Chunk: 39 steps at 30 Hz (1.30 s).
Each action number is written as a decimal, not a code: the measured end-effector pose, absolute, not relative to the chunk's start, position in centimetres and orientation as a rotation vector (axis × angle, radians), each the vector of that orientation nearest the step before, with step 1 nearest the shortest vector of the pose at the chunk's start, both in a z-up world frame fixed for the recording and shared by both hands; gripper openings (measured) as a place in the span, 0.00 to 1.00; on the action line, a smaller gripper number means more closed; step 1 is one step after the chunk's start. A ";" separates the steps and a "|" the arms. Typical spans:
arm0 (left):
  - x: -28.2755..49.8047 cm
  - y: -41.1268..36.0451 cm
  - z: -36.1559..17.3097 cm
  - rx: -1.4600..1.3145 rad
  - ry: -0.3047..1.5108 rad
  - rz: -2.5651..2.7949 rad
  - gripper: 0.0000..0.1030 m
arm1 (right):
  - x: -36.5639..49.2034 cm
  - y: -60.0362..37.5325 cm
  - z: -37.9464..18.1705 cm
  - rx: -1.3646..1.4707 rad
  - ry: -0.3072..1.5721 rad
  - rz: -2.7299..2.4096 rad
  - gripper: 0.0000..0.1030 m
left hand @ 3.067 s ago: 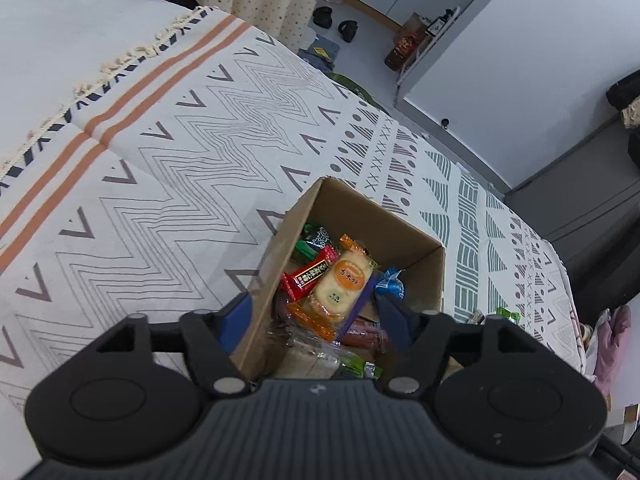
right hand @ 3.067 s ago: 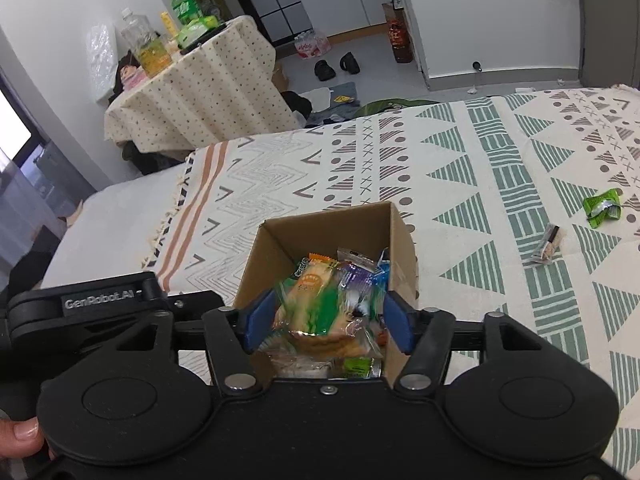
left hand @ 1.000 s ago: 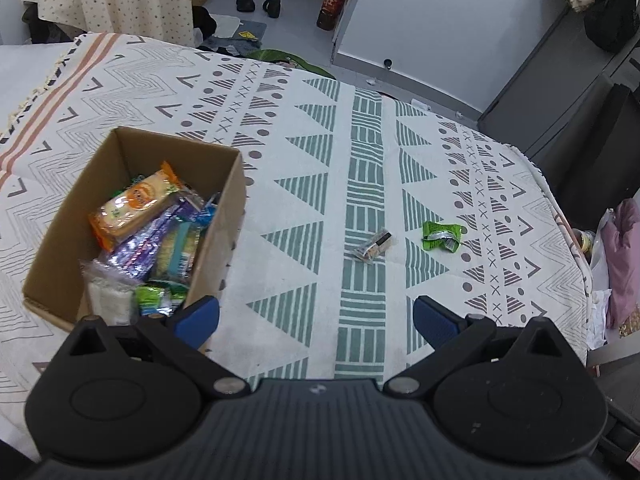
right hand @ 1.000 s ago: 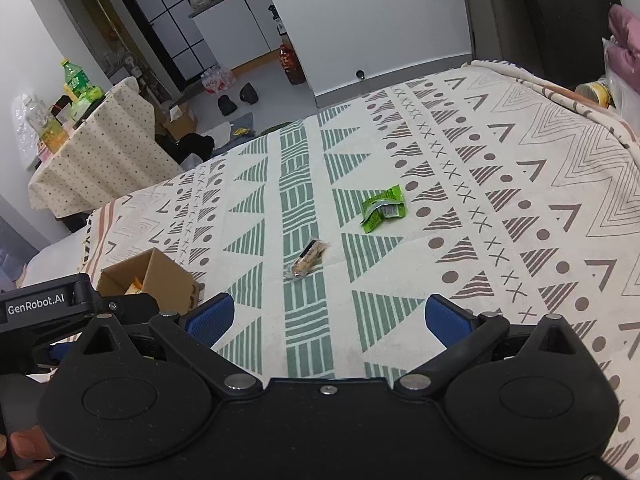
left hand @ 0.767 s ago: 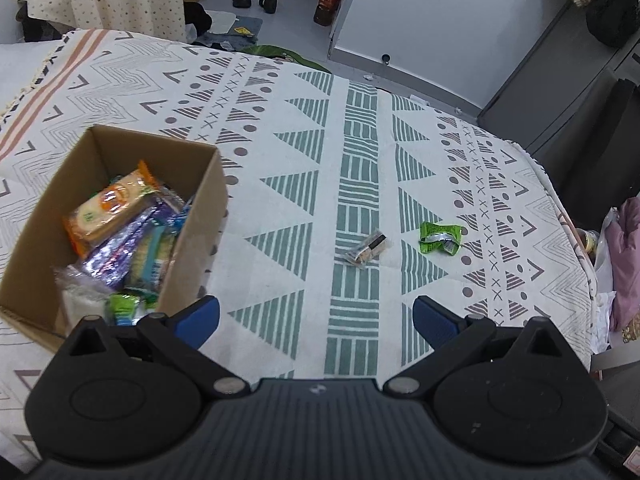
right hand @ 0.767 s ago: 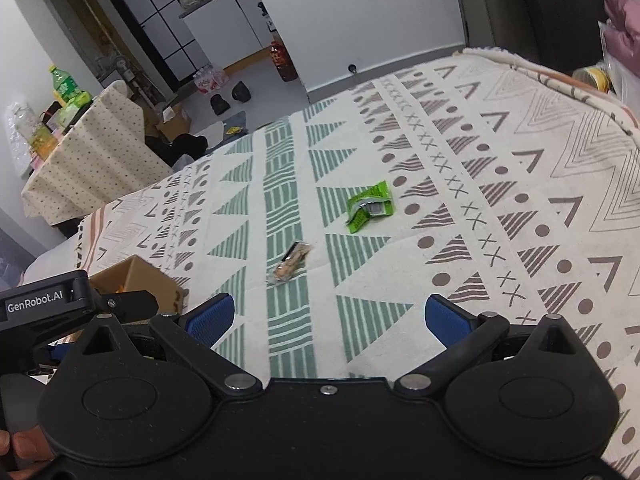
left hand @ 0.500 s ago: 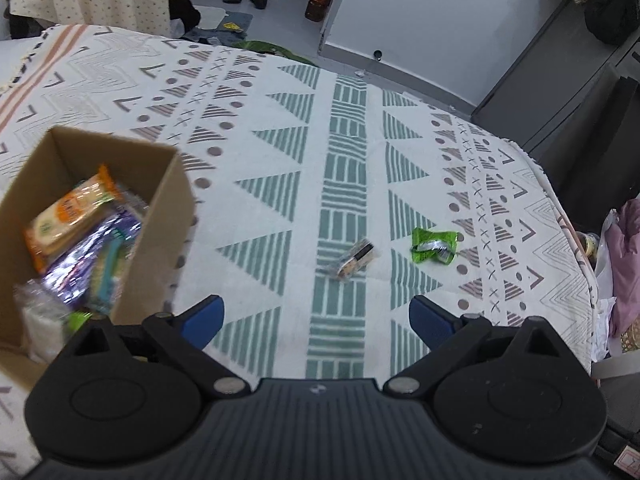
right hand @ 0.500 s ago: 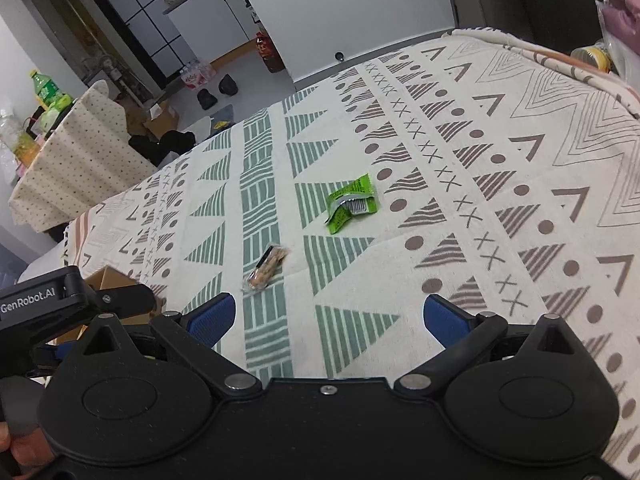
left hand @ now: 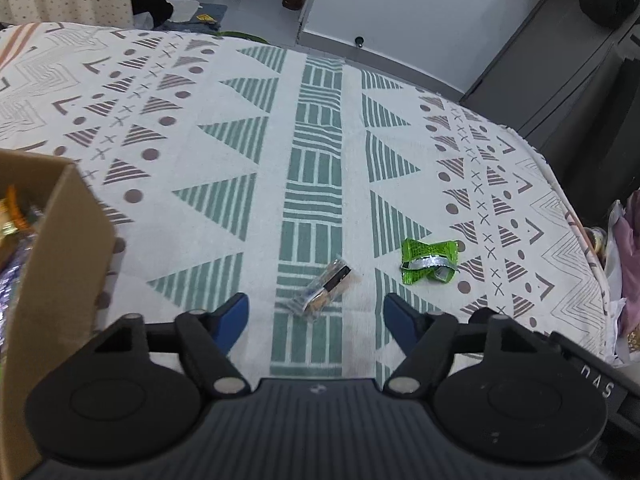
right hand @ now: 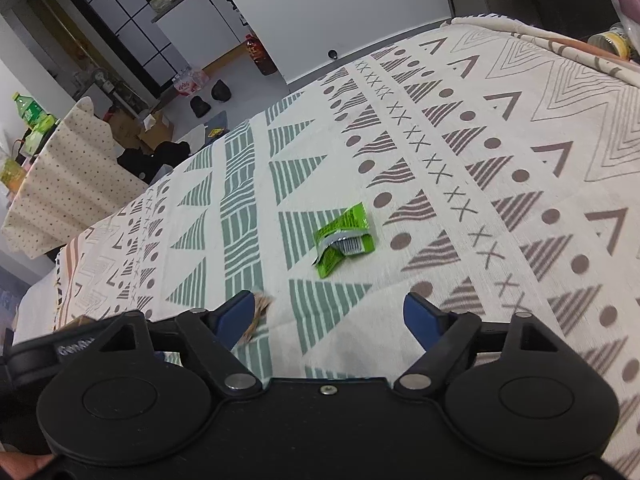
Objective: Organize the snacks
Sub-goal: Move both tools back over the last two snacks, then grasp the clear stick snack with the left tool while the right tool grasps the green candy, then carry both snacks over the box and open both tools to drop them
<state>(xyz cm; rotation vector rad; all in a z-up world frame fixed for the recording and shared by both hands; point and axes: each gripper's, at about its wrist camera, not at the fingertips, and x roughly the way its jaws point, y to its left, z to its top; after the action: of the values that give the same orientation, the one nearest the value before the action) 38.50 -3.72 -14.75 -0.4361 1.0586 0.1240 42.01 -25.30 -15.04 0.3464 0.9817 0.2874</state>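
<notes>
Two loose snacks remain on the patterned bedspread [left hand: 320, 128], well apart from the cardboard box [left hand: 52, 248] at my left, which already holds several packets. My left gripper [left hand: 316, 314] is spread wide and empty, with the clear-wrapped bar [left hand: 324, 286] lying just ahead between its fingers. My right gripper [right hand: 330, 312] is equally wide and empty, facing the green packet [right hand: 346, 238]. Both wrappers look light, crinkly and slippery; I would pinch the bar across its narrow middle and the packet across its folded body, gently.
</notes>
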 end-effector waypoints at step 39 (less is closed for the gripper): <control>40.7 -1.8 -16.0 -0.450 1.095 0.178 0.16 | 46.1 -23.8 -17.7 0.240 1.001 0.282 0.37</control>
<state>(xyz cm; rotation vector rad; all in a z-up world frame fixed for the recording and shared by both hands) 40.69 -1.85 -15.98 -0.4495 1.0952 0.1782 46.10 -23.83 -17.74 0.2401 1.0007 0.2821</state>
